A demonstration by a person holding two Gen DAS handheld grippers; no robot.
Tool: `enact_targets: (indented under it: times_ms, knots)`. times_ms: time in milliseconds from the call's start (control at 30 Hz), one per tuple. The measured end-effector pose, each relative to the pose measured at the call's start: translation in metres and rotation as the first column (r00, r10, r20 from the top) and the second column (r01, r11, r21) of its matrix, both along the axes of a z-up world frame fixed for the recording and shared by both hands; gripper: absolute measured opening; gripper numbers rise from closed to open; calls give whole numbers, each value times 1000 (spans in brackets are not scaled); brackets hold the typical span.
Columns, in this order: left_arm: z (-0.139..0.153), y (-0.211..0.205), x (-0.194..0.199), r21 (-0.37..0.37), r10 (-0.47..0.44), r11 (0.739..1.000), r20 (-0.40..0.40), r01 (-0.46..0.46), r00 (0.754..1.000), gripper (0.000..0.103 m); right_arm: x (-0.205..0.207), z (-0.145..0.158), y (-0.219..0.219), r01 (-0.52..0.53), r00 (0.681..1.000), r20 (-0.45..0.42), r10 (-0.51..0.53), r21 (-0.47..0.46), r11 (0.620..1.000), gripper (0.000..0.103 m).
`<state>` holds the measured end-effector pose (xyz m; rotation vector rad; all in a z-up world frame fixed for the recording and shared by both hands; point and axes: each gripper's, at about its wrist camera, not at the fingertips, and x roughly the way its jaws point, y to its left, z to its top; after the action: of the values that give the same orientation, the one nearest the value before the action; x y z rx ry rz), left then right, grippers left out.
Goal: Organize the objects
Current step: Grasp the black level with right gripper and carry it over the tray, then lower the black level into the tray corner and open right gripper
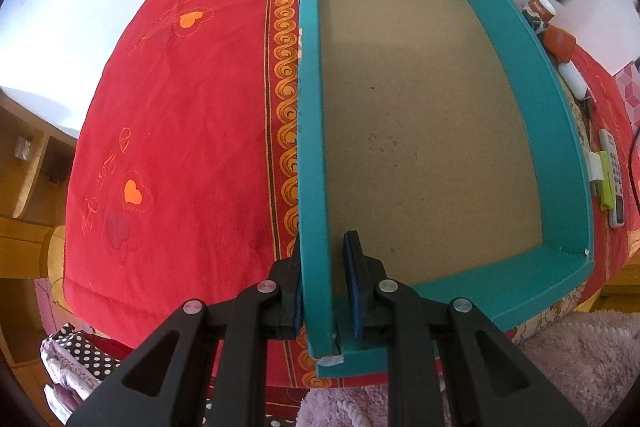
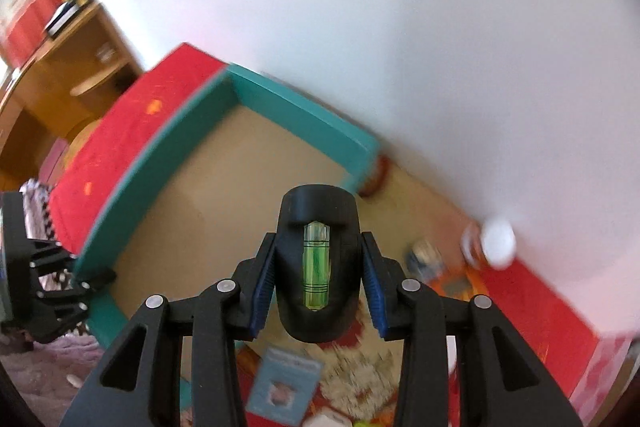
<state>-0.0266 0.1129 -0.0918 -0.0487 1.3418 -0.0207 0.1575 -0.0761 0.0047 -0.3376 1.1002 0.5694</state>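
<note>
Teal box, cardboard floor bare | left tongs straddle its wall | right tongs grip level

Bright daylight washing out the white wall, fisheye bending the edges with dark corner vignetting, left wrist view staying sharp, right wrist view smearing with motion blur beyond the gripper.

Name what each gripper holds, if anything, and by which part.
The right gripper holds a black level by its two sides. The left gripper straddles the teal box's side wall near a corner, one finger inside, one outside.
</note>
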Motion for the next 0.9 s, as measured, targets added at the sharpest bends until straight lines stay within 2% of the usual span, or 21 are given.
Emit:
enact_targets:
  times_ms: [167, 367, 567, 900]
  knots:
    - [0, 4, -1, -5, 0, 1000, 4, 0, 1000, 16, 19, -6, 64, -165, 986, 7, 166, -32, 986, 40]
    - [0, 5, -3, -7, 4, 1000, 5, -4, 1000, 16, 38, -39, 111, -259, 966, -41, 257, -72, 963, 40]
    - [0, 7, -5, -8, 3, 1000, 8, -3, 1000, 16, 52, -68, 127, -277, 960, -70, 271, -99, 956, 40]
    - [0, 4, -2, -5, 3, 1000, 0, -3, 1000, 16, 65, -86, 135, -291, 956, -85, 282, -137, 947, 40]
